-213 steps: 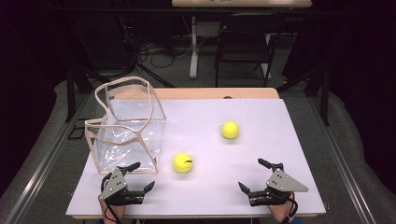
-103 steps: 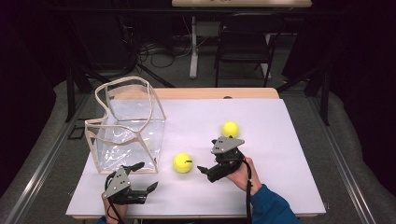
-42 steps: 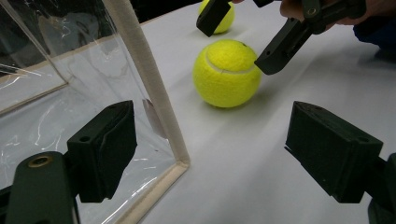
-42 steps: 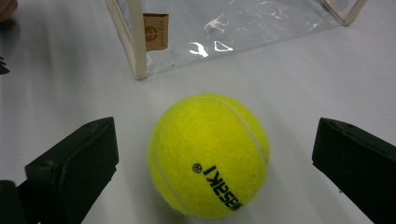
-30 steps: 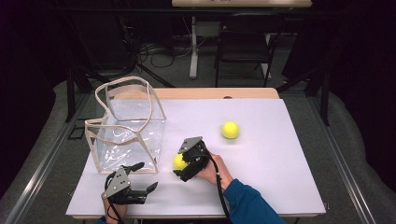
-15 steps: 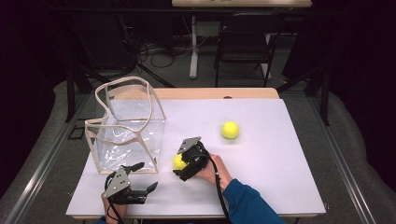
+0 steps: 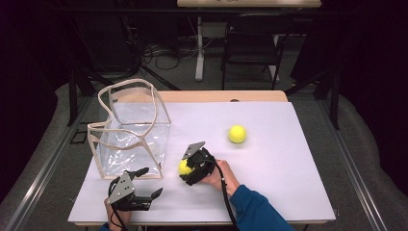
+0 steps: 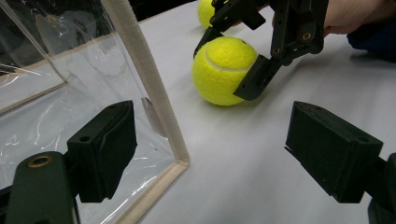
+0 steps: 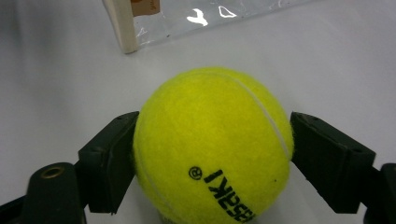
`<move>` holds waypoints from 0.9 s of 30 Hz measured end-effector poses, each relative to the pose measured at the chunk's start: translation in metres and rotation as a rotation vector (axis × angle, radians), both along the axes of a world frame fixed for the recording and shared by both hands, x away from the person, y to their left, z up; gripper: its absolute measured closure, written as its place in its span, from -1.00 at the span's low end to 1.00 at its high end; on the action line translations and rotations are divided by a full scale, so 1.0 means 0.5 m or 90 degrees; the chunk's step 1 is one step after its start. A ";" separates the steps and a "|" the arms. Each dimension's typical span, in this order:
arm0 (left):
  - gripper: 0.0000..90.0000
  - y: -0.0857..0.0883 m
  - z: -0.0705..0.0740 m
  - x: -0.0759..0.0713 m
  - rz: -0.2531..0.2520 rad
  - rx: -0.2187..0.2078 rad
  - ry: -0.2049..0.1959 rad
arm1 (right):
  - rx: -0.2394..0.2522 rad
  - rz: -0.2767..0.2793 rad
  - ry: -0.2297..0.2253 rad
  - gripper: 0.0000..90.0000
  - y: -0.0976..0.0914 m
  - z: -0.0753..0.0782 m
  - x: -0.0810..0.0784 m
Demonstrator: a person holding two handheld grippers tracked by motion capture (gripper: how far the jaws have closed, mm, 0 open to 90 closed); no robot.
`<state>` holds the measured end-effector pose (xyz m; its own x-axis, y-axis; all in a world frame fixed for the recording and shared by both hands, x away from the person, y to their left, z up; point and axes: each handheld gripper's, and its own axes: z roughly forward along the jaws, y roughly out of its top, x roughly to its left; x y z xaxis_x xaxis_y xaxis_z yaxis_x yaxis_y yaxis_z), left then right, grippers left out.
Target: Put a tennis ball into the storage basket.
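Change: the right gripper (image 7: pixel 188 168) has just been closing its jaws around the near tennis ball (image 7: pixel 184 167); a second ago they stood wide on either side of it, and now both pads lie against the ball's flanks, as the right gripper view shows (image 9: pixel 212 149).
Right jaws: partly closed, pressed on the ball from both sides; the ball fills the gap between them.
Ball position: resting on the tabletop (image 7: pixel 288 192), just beside the front corner of the clear bag (image 7: pixel 132 130); from the left gripper view the ball (image 8: pixel 224 70) touches the white surface, not lifted.
Left gripper: (image 7: pixel 139 190) sits near the front edge of the tabletop by the bag, jaws wide apart and holding nothing; the bag's taped corner edge (image 8: pixel 149 84) runs between them in its own view.
Other ball: a second tennis ball (image 7: pixel 237 134) lies well apart, farther back on the right.
Meaning: the grasp looks made, so the likely next step is lifting the ball and carrying it over the bag's open top.
Risk: the round felt surface could roll out if the grip is shallow.
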<state>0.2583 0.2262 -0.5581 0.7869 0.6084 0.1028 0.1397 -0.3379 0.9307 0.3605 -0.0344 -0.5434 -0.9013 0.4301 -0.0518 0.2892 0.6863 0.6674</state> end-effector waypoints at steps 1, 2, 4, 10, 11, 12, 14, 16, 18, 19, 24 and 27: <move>-0.65 0.000 0.000 0.000 0.000 0.000 0.000 | -0.002 0.003 0.001 -0.55 0.000 0.000 0.000; -0.65 0.000 0.000 0.000 -0.001 0.000 0.001 | -0.001 0.004 0.003 -0.52 0.001 0.000 0.000; -0.65 0.000 0.000 0.000 0.000 0.000 0.000 | 0.003 0.007 0.002 -0.45 0.001 0.001 -0.001; -0.65 0.000 0.000 0.000 -0.001 0.002 0.000 | -0.001 0.007 0.001 -0.44 0.005 0.003 -0.001; -0.65 0.000 0.000 0.000 -0.001 0.004 -0.001 | -0.002 0.007 0.001 -0.43 0.005 0.003 -0.001; -0.65 0.000 0.000 0.000 -0.001 0.004 -0.001 | -0.002 0.008 0.001 -0.43 0.004 0.003 -0.001; -0.65 -0.001 0.000 -0.001 -0.001 0.004 -0.001 | 0.000 0.005 0.004 -0.43 0.004 0.003 -0.001; -0.65 -0.001 0.000 -0.001 -0.001 0.004 -0.002 | 0.000 0.007 0.001 -0.43 0.003 0.005 -0.001; -0.65 -0.001 0.000 -0.001 0.000 0.005 -0.002 | 0.002 0.006 -0.003 -0.43 0.002 0.007 -0.001; -0.65 -0.001 0.000 -0.001 0.000 0.005 -0.002 | 0.003 0.006 -0.001 -0.43 0.001 0.009 -0.001; -0.65 -0.001 0.000 -0.001 0.000 0.006 -0.003 | 0.008 0.006 -0.009 -0.43 -0.001 0.015 -0.001; -0.65 -0.002 0.000 -0.001 -0.002 0.008 -0.002 | 0.005 0.005 -0.014 -0.43 -0.002 0.019 -0.001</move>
<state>0.2579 0.2254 -0.5579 0.7884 0.6049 0.1122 0.1363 -0.3496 0.9269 0.3602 -0.0357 -0.5339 -0.9034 0.4233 -0.0678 0.2690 0.6827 0.6794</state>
